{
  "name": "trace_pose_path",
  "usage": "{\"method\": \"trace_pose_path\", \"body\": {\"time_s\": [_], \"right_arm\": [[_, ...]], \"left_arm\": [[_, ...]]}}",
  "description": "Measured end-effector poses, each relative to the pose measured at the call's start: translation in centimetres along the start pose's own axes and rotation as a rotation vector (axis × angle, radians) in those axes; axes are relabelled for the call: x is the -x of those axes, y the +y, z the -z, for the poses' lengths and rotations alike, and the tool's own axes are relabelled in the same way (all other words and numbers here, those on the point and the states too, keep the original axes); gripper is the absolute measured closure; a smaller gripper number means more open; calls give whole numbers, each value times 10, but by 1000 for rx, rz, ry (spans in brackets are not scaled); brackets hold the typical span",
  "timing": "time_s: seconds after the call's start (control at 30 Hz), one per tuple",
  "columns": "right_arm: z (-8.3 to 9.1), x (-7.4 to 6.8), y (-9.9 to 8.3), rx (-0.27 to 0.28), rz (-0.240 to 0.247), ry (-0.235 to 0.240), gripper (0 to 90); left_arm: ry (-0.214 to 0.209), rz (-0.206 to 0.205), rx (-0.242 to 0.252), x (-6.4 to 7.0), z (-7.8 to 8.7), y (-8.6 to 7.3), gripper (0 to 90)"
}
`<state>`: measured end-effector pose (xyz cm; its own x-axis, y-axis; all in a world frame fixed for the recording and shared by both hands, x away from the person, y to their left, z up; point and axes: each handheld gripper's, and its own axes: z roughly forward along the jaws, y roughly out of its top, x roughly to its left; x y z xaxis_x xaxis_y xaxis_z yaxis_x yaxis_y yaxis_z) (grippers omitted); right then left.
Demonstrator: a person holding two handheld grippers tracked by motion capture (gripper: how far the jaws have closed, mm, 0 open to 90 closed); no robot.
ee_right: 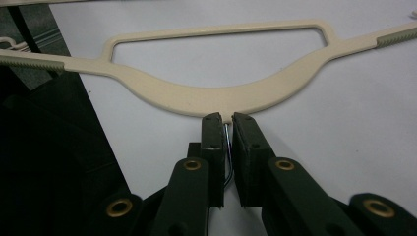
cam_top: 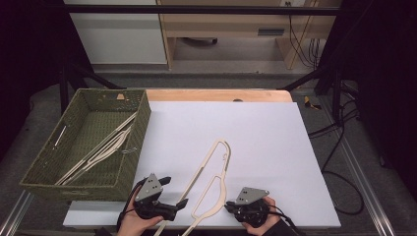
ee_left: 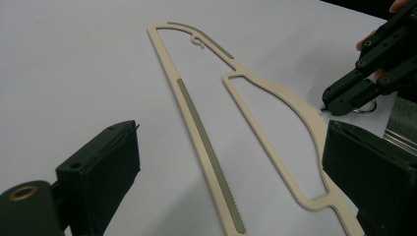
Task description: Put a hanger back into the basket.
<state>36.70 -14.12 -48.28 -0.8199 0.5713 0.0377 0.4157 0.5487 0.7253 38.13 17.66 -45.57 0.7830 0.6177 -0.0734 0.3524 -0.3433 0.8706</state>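
From the high view we see the cream hanger (cam_top: 209,179) on the white worktop (cam_top: 255,142), its near end cut off, between both hand-held grippers; a green basket (cam_top: 140,128) sits left. In the left gripper view, the left hand-held gripper (ee_left: 231,172) gapes wide astride the hanger (ee_left: 275,98). In the right gripper view, the right hand-held gripper (ee_right: 226,123) clamps the metal hook (ee_right: 227,147), mostly hidden.

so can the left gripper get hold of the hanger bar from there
Probably yes: the left gripper is open, its jaws straddling the cream hanger bar on the white board, nothing between.
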Motion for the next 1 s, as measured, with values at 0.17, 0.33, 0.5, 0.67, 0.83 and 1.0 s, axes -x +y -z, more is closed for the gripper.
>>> {"method": "trace_pose_path", "body": {"time_s": [0.17,0.33,0.5,0.67,0.83,1.0], "right_arm": [[-1,2,0,0,-2,1,890],[0,8,2,-9,-35,42,892],[2,10,6,-23,-34,57,893],[7,10,11,-24,-23,57,894],[10,8,17,-23,-24,54,894],[14,7,22,-18,-16,52,894]], "left_arm": [[-8,-2,-5,3,-1,2,77],[-24,-12,-10,8,-2,7,88],[-52,-17,-45,17,-8,13,91],[-88,-41,-84,29,-17,20,96],[-116,-72,-135,43,-31,29,116],[-137,-92,-199,55,-51,34,164]]}}
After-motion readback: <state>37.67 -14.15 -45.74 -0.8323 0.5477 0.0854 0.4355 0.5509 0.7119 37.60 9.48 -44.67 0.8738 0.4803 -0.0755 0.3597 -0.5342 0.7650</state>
